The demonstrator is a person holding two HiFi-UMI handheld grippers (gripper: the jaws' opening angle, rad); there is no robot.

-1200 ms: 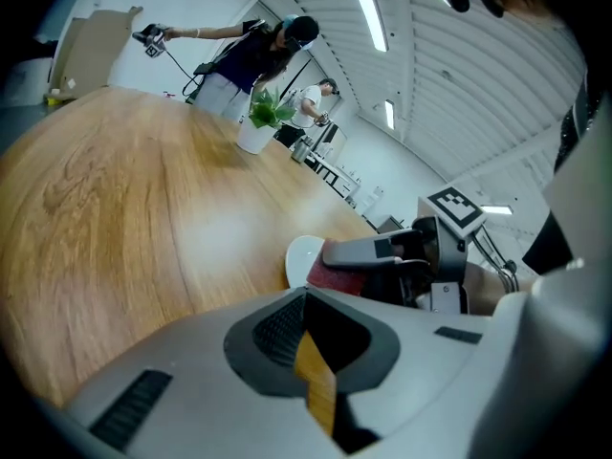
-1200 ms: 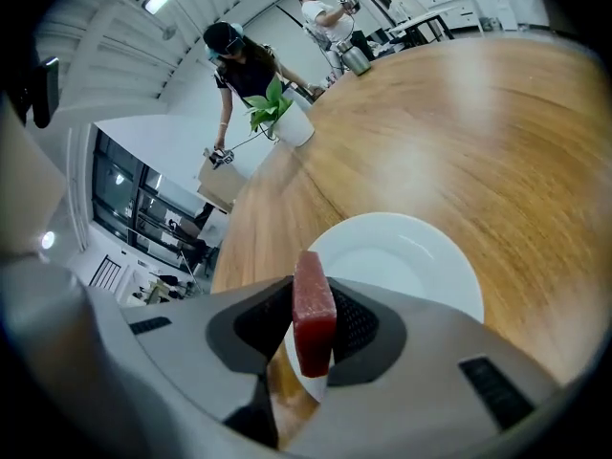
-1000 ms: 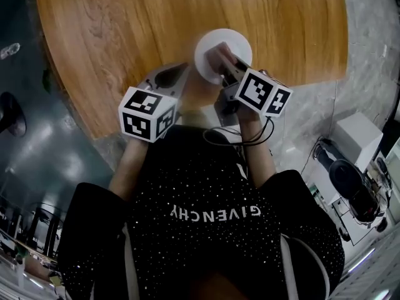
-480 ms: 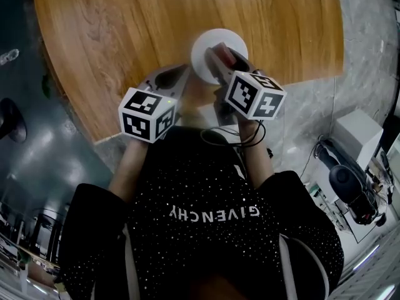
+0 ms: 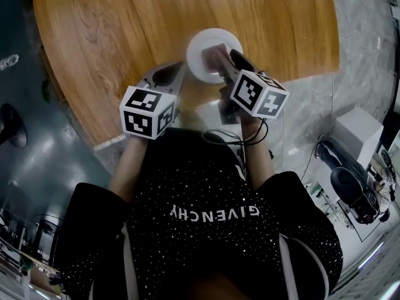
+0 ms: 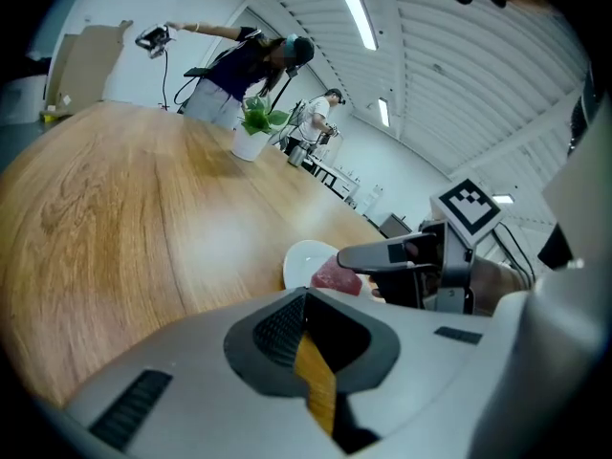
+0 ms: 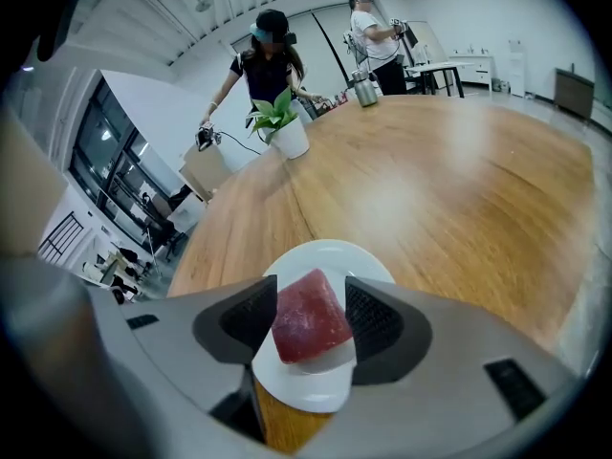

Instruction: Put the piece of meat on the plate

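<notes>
**A:** Head view: how far along?
**B:** The red block of meat lies on the small round white plate, near the edge of the round wooden table. The right gripper straddles it.
**A:** Left gripper view?
**B:** The left gripper has its jaws together, empty, beside the plate.
**A:** Right gripper view?
**B:** The jaws have just been opening and stand wide, with the meat between them, unpressed. Placing looks done; only withdrawal remains. A potted green plant and people stand beyond.
</notes>
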